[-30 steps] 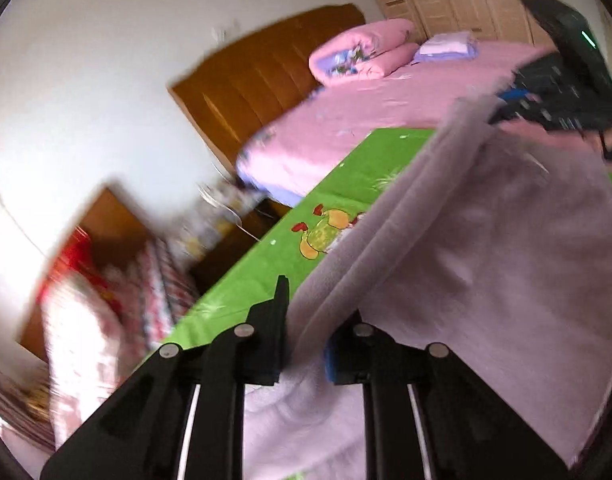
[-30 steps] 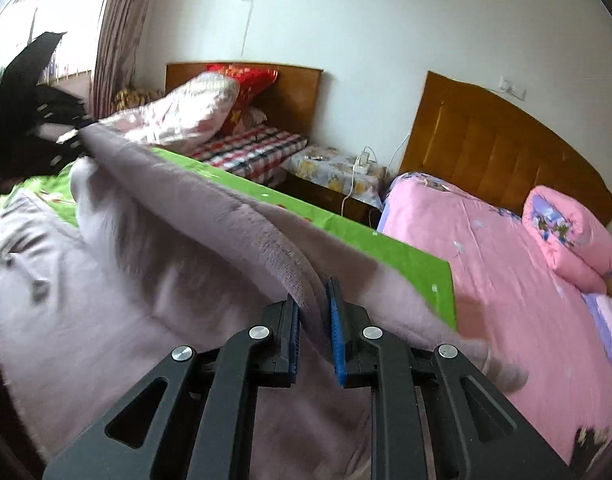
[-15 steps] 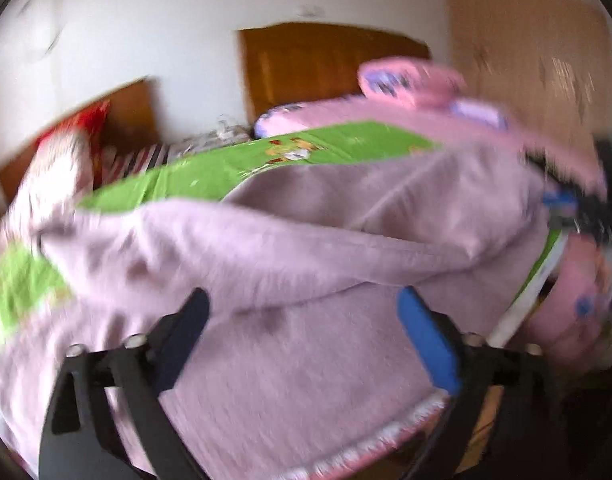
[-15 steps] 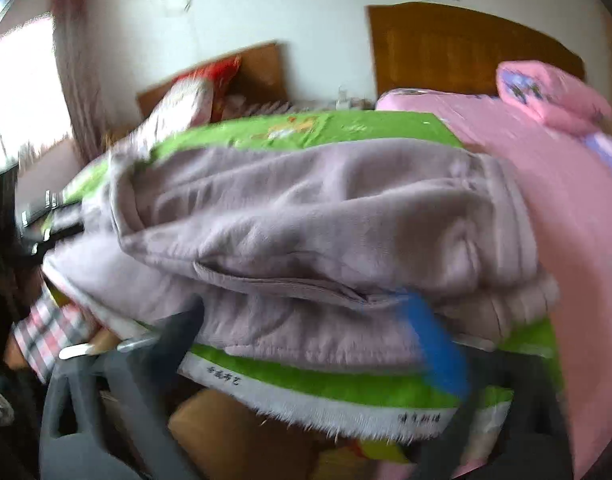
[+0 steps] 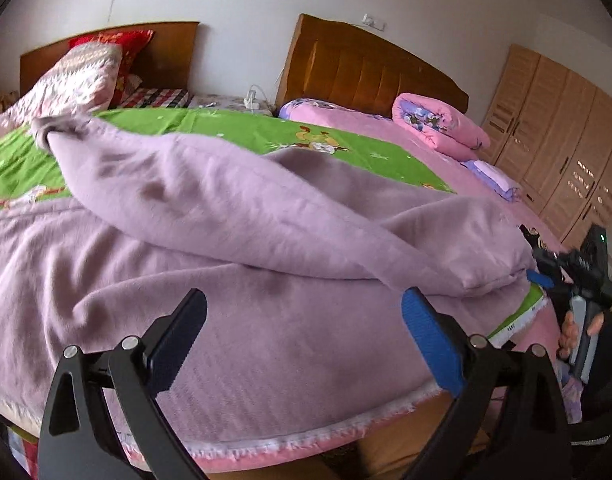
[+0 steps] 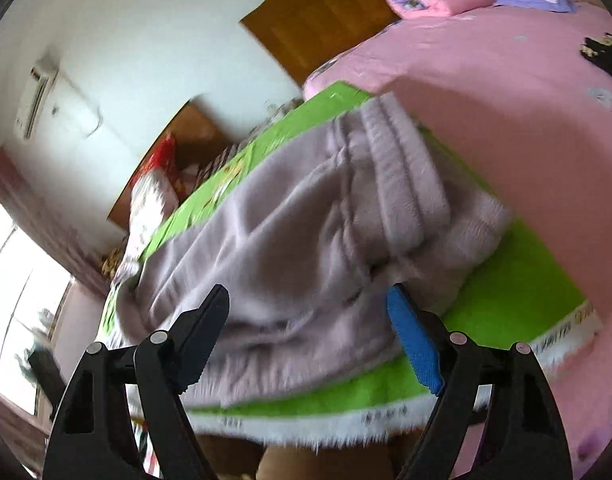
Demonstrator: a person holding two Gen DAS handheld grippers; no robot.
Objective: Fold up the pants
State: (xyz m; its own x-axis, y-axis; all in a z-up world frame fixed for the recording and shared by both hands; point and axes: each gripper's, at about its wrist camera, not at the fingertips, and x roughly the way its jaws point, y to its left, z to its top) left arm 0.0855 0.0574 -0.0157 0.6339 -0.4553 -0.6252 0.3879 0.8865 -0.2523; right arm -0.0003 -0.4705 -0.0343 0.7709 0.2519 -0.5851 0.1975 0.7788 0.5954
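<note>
The lilac fleece pants [image 5: 266, 220] lie on the green sheet [image 5: 246, 128], one leg folded diagonally across the rest. My left gripper [image 5: 304, 300] hovers over their near edge, open, its pads clear of the cloth. In the right wrist view the pants [image 6: 306, 220] show their ribbed waistband end. My right gripper [image 6: 308, 296] stands just before that end; its jaws are closing, still wide, with cloth showing in the gap and no pad pressing on it. The right gripper [image 5: 542, 274] also shows at the far right of the left wrist view, held by a hand.
The green sheet [image 6: 518, 280] covers part of a pink bed [image 6: 506, 80] with a wooden headboard [image 5: 366, 72]. A rolled pink quilt [image 5: 438, 124] lies at its head. A second bed [image 5: 106, 64] stands to the left and a wardrobe [image 5: 558, 140] to the right.
Both grippers were shut on the lifted pants; they have let go and opened. The pants now lie folded on the sheet, and both grippers have rolled and come lower.
</note>
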